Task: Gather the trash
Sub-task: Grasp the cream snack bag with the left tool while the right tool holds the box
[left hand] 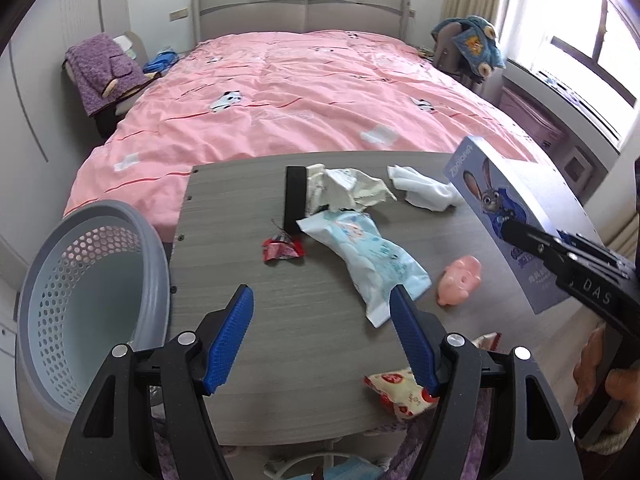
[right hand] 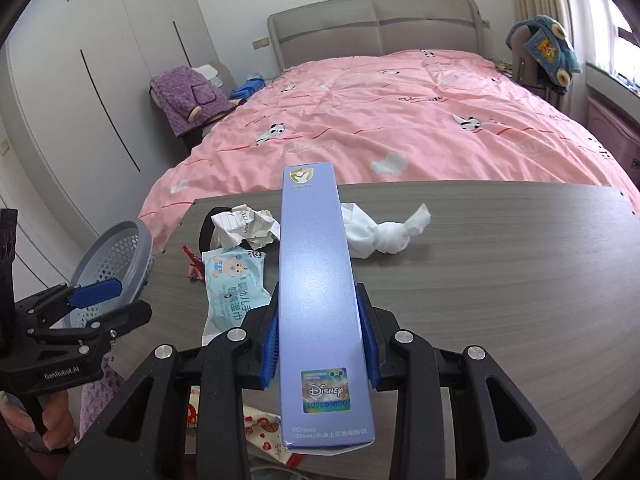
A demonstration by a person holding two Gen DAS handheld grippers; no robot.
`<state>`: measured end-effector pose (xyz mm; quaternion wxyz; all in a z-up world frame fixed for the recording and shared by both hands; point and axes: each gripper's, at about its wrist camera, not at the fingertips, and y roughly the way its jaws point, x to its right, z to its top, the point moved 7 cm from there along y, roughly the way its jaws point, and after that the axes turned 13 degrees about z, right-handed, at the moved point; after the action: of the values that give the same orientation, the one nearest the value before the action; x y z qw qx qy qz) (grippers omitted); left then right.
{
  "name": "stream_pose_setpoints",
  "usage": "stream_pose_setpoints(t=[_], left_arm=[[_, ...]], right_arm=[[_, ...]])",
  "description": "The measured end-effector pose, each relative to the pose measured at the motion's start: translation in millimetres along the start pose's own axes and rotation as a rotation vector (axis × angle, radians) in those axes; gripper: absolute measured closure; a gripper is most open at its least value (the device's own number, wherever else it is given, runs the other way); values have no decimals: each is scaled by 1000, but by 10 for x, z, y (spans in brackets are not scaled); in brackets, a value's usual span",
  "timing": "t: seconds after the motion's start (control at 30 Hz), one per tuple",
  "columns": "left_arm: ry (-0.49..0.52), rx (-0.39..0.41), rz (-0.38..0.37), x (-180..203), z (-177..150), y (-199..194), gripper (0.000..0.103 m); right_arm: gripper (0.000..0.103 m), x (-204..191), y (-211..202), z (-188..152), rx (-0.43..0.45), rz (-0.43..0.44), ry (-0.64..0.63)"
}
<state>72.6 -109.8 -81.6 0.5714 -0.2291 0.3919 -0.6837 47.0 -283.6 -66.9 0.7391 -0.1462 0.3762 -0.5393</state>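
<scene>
My right gripper [right hand: 320, 340] is shut on a long blue Disney box [right hand: 320, 300], held above the grey table [right hand: 500, 280]; the box also shows in the left wrist view [left hand: 500, 208]. My left gripper [left hand: 322, 316] is open and empty over the table's near side. Trash lies on the table: a light blue wet-wipe pack [left hand: 372, 256], a red wrapper [left hand: 282, 249], crumpled paper [left hand: 346, 188], a white tissue [left hand: 424, 188] and a red-and-white wrapper [left hand: 396, 394] at the near edge. A grey perforated bin [left hand: 88, 300] stands left of the table.
A black object [left hand: 295, 198] lies by the crumpled paper and a pink pig toy [left hand: 460, 280] sits right of the wipe pack. A pink bed [left hand: 300, 92] lies behind the table. A chair with purple cloth [left hand: 104, 72] stands at the bed's left.
</scene>
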Motion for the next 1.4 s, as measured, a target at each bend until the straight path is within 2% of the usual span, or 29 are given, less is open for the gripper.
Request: stream_pose_setpoints(t=[0.23, 0.47, 0.63, 0.83, 1.03, 1.27, 1.3, 1.37, 1.4], left_arm=[[137, 34, -125, 246, -141, -160, 35], [303, 32, -201, 481, -382, -217, 35], [404, 50, -197, 609, -516, -214, 35], [498, 27, -253, 778, -610, -124, 35], [546, -12, -271, 909, -630, 59, 35], [551, -55, -305, 1034, -677, 237, 36], [549, -56, -306, 1045, -676, 246, 38], [541, -60, -310, 1061, -678, 264, 52], [534, -56, -307, 1067, -671, 268, 54]], right_arm=[[70, 70, -291, -161, 29, -37, 31], [70, 209, -476, -439, 38, -70, 99], [70, 200, -549, -557, 47, -71, 119], [70, 203, -593, -618, 50, -66, 131], [70, 281, -648, -633, 60, -68, 148], [70, 355, -661, -664, 60, -73, 165], [70, 361, -658, -665, 60, -73, 167], [70, 369, -650, -667, 59, -73, 168], [70, 367, -643, -669, 58, -72, 168]])
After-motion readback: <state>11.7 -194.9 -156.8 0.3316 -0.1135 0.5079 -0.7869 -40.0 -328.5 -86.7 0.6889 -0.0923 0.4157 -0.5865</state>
